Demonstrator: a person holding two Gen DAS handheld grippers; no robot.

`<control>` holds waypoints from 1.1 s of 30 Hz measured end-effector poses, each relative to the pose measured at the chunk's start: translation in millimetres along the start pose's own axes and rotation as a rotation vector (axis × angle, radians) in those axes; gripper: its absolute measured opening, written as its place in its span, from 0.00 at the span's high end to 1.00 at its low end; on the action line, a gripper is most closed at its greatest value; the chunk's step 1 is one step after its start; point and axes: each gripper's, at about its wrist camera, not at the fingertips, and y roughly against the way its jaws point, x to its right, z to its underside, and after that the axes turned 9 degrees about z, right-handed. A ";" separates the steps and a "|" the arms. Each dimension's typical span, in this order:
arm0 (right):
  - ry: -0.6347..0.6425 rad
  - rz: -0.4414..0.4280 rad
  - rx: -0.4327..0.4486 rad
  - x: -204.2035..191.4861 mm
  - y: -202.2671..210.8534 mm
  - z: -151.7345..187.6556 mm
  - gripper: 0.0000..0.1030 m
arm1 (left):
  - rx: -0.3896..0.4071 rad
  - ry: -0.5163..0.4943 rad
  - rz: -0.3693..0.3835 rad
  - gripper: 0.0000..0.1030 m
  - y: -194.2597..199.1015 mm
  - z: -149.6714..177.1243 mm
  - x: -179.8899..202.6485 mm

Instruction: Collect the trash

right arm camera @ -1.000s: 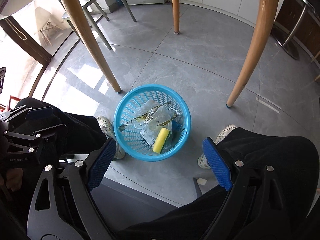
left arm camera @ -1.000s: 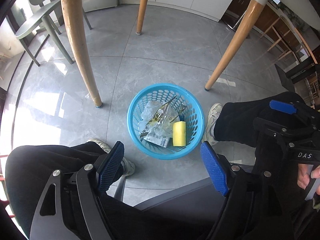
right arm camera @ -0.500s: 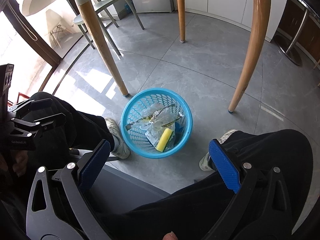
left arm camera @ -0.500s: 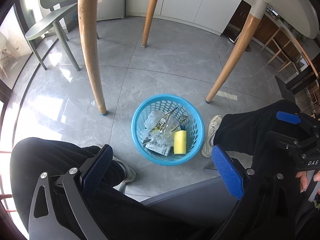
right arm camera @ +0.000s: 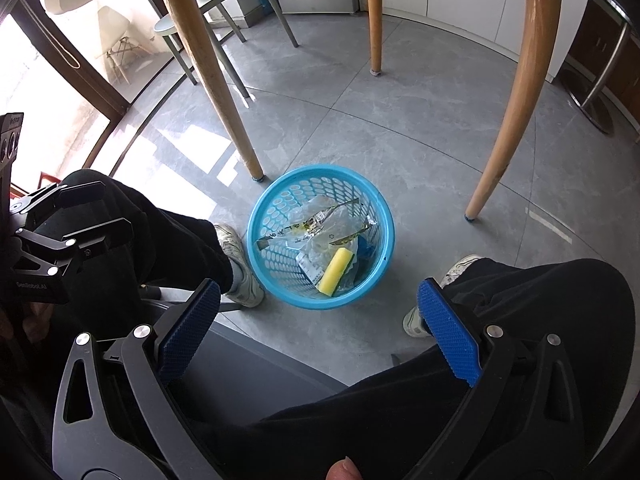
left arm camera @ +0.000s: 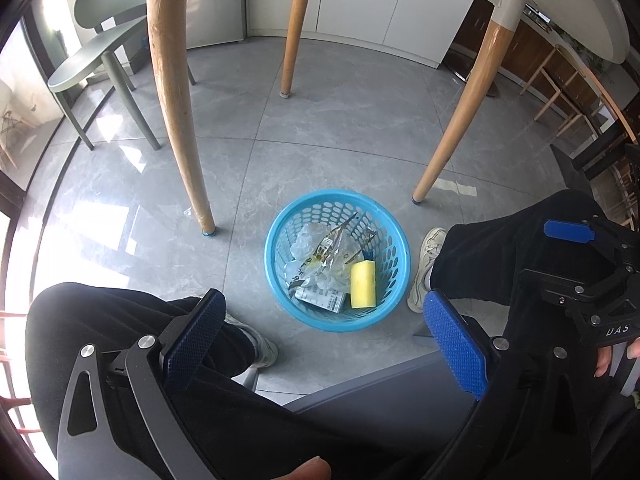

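Left wrist view, nearest first: the left gripper hangs above the basket with fingers apart, empty; the right gripper likewise, fingers spread, holding nothing. Inside the basket lie a yellow sponge and clear wrappers, so collecting looks largely done. Beyond the basket, a table leg. "DAS" reads on the right gripper's body; wrapper print is illegible.

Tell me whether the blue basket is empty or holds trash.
Holds trash: the blue basket stands upright on the floor with clear plastic wrappers and a yellow sponge inside.
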 end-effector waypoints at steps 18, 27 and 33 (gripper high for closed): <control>-0.006 -0.035 -0.035 1.4 -9.6 -3.2 0.08 | -0.009 -0.038 -0.027 0.06 -4.3 -2.0 7.3; -0.014 -0.031 -0.046 1.1 -12.6 -4.4 0.08 | -0.010 -0.019 -0.028 0.06 -5.4 -5.2 2.1; -0.016 -0.031 -0.049 1.7 -13.3 -4.2 0.08 | -0.012 -0.021 -0.026 0.06 -5.5 -5.4 2.7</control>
